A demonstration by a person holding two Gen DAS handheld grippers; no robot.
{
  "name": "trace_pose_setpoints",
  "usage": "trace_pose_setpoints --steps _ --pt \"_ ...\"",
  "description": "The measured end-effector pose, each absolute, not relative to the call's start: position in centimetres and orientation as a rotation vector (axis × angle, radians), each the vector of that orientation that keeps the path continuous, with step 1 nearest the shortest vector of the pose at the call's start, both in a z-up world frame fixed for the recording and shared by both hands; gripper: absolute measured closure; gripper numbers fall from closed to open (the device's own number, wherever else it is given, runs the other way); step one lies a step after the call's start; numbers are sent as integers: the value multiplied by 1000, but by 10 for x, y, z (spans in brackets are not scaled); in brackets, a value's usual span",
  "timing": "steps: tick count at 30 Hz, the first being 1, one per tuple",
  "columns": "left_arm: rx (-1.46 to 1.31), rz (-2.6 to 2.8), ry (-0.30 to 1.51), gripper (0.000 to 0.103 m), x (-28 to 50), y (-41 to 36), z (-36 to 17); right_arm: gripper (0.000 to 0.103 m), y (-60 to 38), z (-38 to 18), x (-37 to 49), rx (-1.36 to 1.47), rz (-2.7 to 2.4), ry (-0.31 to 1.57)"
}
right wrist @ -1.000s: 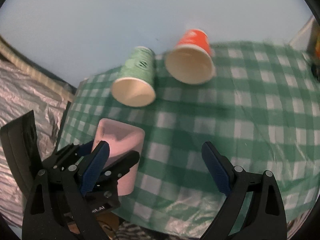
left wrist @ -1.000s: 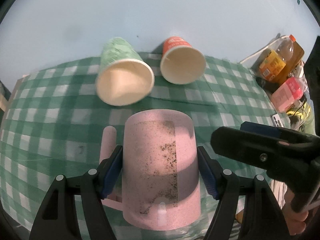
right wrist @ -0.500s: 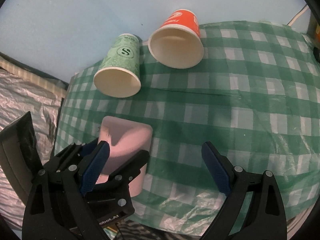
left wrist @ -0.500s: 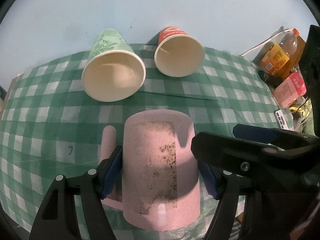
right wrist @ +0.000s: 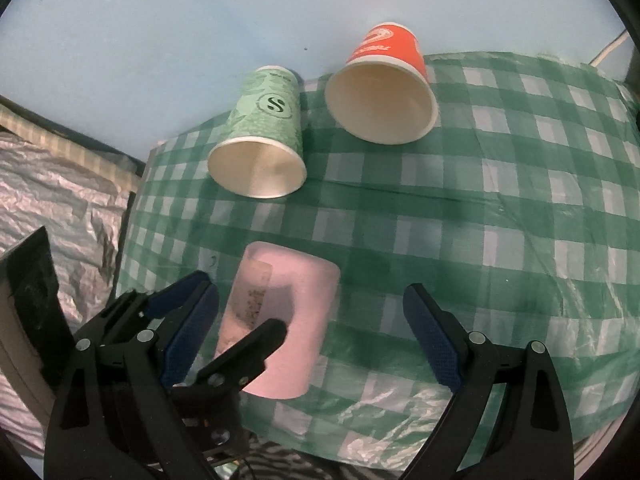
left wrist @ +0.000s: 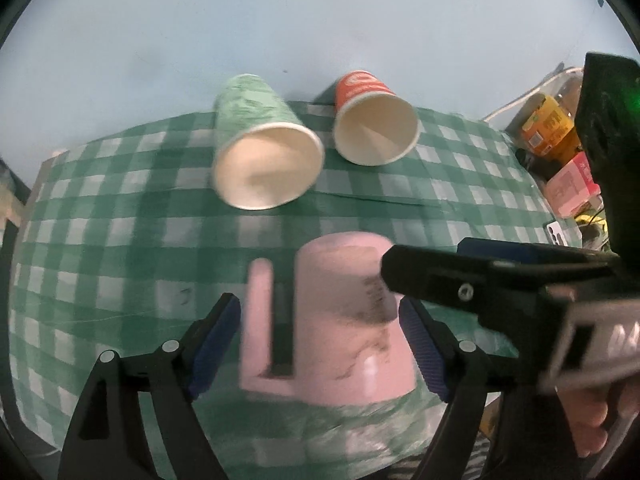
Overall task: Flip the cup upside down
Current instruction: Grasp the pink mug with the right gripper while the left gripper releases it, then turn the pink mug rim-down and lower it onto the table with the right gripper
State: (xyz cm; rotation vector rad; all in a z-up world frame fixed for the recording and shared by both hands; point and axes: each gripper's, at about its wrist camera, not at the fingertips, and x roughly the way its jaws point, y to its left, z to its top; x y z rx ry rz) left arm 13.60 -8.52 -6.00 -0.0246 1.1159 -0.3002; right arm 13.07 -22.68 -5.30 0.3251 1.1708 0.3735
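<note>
A pink mug (left wrist: 344, 320) stands upside down on the green checked tablecloth (left wrist: 100, 216), handle to the left. My left gripper (left wrist: 320, 340) is open around it, both blue pads apart from the mug. The mug also shows in the right wrist view (right wrist: 280, 312). My right gripper (right wrist: 312, 336) is open and empty, just right of the mug; it also shows in the left wrist view (left wrist: 480, 276). A green paper cup (left wrist: 260, 148) and an orange paper cup (left wrist: 372, 120) lie on their sides at the back, mouths toward me.
A juice bottle (left wrist: 552, 120) and a pink carton (left wrist: 572, 184) stand off the table's right edge. Silver foil (right wrist: 52, 200) lies left of the table. A pale blue wall (left wrist: 320, 20) is behind.
My left gripper has opened and let go of the pink mug, which stands upside down on the cloth. The right gripper has moved closer to the mug.
</note>
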Motion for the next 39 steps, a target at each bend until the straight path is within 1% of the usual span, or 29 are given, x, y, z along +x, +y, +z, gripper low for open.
trace_pose_setpoints --steps 6,11,22,24,26,27,33,39 --pt "-69 -255 1093 19 137 -46 -52 9 -212 -60 138 316 378 1205" --pt "-99 -223 1087 17 141 -23 -58 9 -206 -73 148 336 376 1262" --pt "-128 -192 1115 17 148 -6 -81 10 -191 -93 158 341 383 1340" --pt "-138 -193 1119 17 149 -5 -83 16 -188 -97 161 336 385 1355" --pt "-138 -193 1118 17 149 -5 -84 20 -188 -100 163 338 378 1369" --pt "-138 -192 1115 17 149 -6 -84 23 -187 -101 164 333 377 1375" --pt "-142 -192 1102 17 150 -5 -83 27 -189 -102 165 339 395 1369" --pt "-152 -185 1061 17 143 -4 -76 30 -188 -83 151 286 430 1273"
